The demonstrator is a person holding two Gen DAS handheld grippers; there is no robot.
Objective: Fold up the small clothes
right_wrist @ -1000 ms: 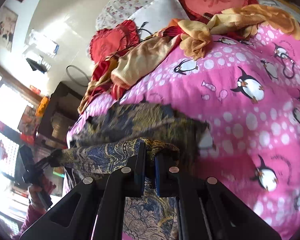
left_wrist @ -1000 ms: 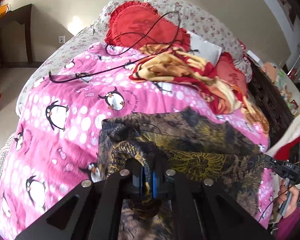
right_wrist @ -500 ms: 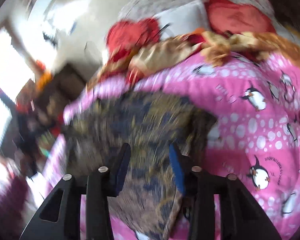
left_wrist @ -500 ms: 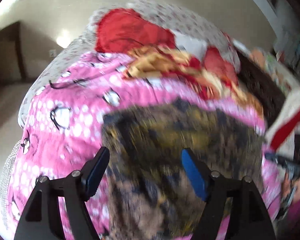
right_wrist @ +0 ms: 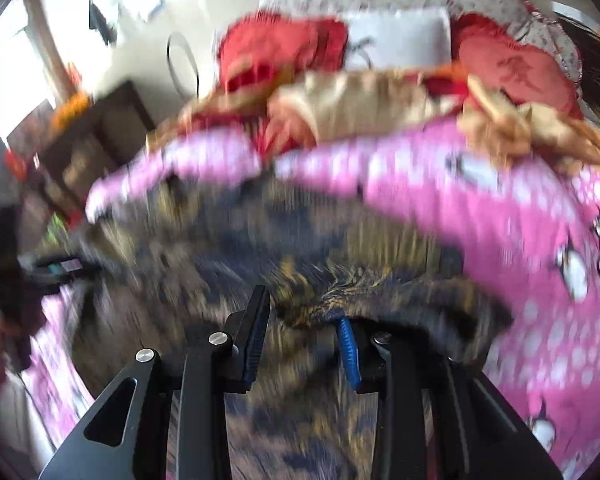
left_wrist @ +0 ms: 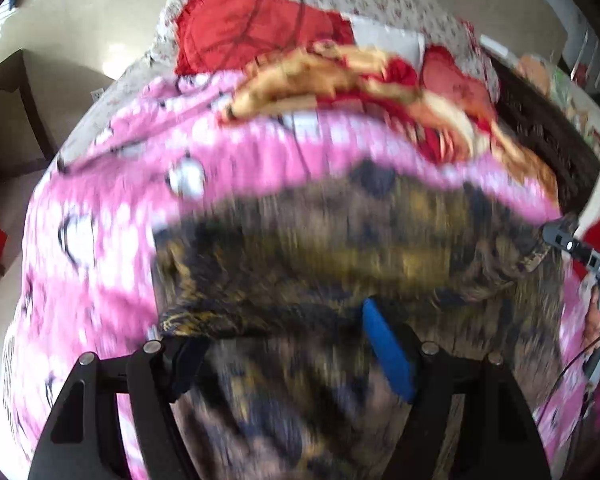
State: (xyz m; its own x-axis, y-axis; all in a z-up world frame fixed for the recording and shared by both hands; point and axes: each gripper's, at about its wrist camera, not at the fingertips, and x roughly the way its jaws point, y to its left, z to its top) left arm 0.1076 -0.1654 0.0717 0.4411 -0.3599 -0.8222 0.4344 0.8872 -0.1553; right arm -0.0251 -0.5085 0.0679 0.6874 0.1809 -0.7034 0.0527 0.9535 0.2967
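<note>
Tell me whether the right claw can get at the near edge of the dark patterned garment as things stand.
Probably yes. The right claw is open and the rumpled near edge of the dark patterned garment lies just ahead of its fingertips on the pink blanket, nothing between. Motion blur hides whether they touch.

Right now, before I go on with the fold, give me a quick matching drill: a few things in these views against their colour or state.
Things:
1. left gripper
2. patterned garment
3. penguin blanket
4. heart cushion

Colour or state:
A. pink with white dots
B. red
C. fingers apart, holding nothing
D. dark brown and gold, lying on the bed

Pairs: 1-C, 2-D, 3-A, 4-B
</note>
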